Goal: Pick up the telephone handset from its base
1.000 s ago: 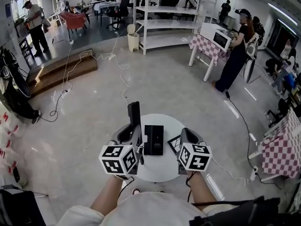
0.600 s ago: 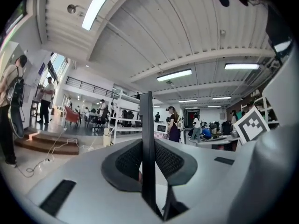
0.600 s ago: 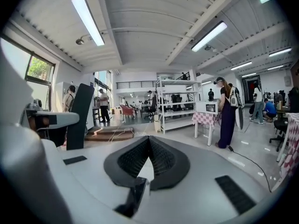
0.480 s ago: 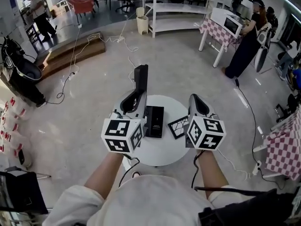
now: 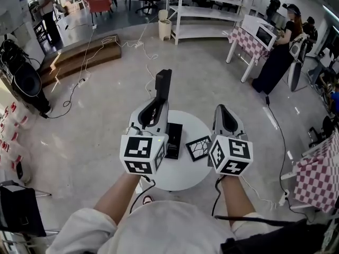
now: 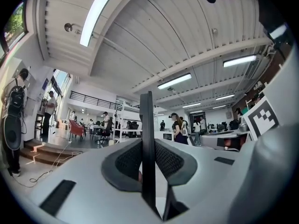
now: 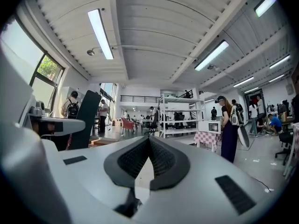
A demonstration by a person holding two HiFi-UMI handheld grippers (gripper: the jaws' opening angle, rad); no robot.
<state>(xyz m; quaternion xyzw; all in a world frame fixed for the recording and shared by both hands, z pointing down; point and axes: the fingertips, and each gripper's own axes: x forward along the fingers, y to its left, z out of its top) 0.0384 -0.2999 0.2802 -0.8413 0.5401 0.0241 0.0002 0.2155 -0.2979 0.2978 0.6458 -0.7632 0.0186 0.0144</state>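
The left gripper has its fingers clamped on the black handset. In the left gripper view the handset is a thin dark slab, edge on, squeezed between the two dark pads. It stands up out of the fingers.

The handset is off its base. The base is black and lies on the round white worktop, in the middle of the head view. The handset is up in the air, above and a bit left of the base, and its top end reaches past the far edge of the worktop in the picture.

A second ago the left gripper already held the handset, lower down and close over the worktop. Now both grippers have come up higher and look bigger and nearer to the camera. The base has not moved on the worktop.

The right gripper holds nothing. In the right gripper view its fingers are pressed together at the tips. It hangs at the right side of the worktop.

A small square card with black lines lies just right of the base.
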